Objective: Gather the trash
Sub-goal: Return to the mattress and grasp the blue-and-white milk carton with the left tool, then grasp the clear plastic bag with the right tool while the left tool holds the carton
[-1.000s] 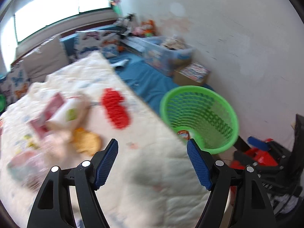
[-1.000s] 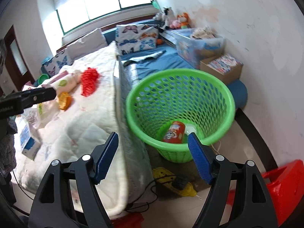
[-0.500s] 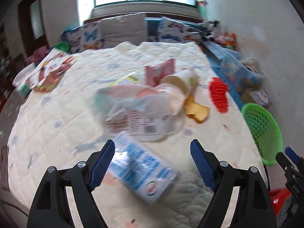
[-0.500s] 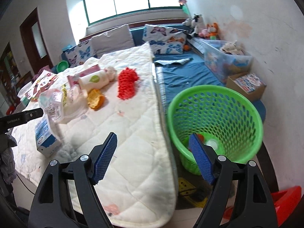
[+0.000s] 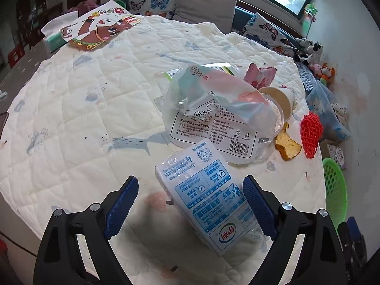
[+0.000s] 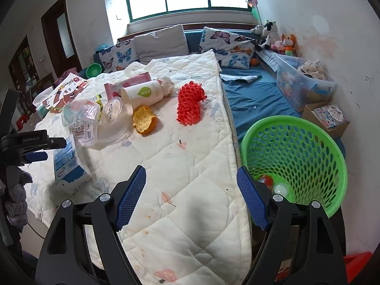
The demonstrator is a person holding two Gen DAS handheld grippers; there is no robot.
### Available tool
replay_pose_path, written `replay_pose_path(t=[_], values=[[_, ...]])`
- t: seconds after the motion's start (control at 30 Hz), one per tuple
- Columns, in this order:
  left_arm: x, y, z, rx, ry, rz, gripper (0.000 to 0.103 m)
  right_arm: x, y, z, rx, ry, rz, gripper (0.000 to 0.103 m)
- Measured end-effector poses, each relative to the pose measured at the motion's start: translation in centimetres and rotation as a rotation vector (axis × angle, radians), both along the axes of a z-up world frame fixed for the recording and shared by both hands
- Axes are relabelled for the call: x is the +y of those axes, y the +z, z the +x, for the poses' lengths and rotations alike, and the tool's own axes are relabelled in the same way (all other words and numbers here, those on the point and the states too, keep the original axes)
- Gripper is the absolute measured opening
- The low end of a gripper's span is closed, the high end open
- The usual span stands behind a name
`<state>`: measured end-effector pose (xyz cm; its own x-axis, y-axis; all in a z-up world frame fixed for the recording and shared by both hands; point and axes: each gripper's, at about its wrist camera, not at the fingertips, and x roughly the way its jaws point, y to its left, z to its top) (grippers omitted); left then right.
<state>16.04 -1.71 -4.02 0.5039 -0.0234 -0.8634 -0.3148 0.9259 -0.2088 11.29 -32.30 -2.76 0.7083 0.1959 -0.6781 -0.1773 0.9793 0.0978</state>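
While both grippers gape empty, left gripper (image 5: 190, 204) straddling blue-white milk carton (image 5: 209, 194), lying flat

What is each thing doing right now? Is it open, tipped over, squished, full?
Left tongs: open, around the milk carton, not squeezing.
Right tongs: open, empty.
Milk carton: lying on its side.
Paper cup: tipped over.
Plastic bag: crumpled.
Orange peel: torn, curled up.
Red net: bunched.
Green basket: upright, nearly empty, two things inside.

Left wrist view close above quilt (image 5: 71, 109) facing pillows, right wrist view farther back at quilt's edge, both showing milk carton (image 5: 204, 190) and basket (image 6: 296, 156)
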Motion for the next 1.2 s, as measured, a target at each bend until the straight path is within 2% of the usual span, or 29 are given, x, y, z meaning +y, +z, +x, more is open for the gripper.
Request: replay_pose_path(t=[0.3, 0.43, 0.53, 0.83, 1.2], values=[[-1.0, -1.9, 1.2, 0.065, 0.035, -0.018, 0.090, 1.4, -0.5, 0.5, 0.014, 0.044, -0.017, 0.079], [-1.4, -2.0, 1.6, 0.060, 0.037, -0.014, 0.090, 2.3, -0.4, 0.8, 0.014, 0.076, -0.027, 0.079], [-1.1, -2.7, 2.0, 0.087, 0.031, -0.061, 0.084, 3.1, -0.3, 1.2, 0.012, 0.103, -0.040, 0.079], [0.2, -1.7, 1.0, 0.036, -0.014, -0.070, 0.075, 5.9, 0.4, 2.3, 0.002, 0.182, -0.054, 0.079], [4.4, 1.9, -1.8, -0.067, -0.044, -0.030, 0.074, 11.5, 0.6, 4.5, -0.007, 0.295, -0.043, 0.079]])
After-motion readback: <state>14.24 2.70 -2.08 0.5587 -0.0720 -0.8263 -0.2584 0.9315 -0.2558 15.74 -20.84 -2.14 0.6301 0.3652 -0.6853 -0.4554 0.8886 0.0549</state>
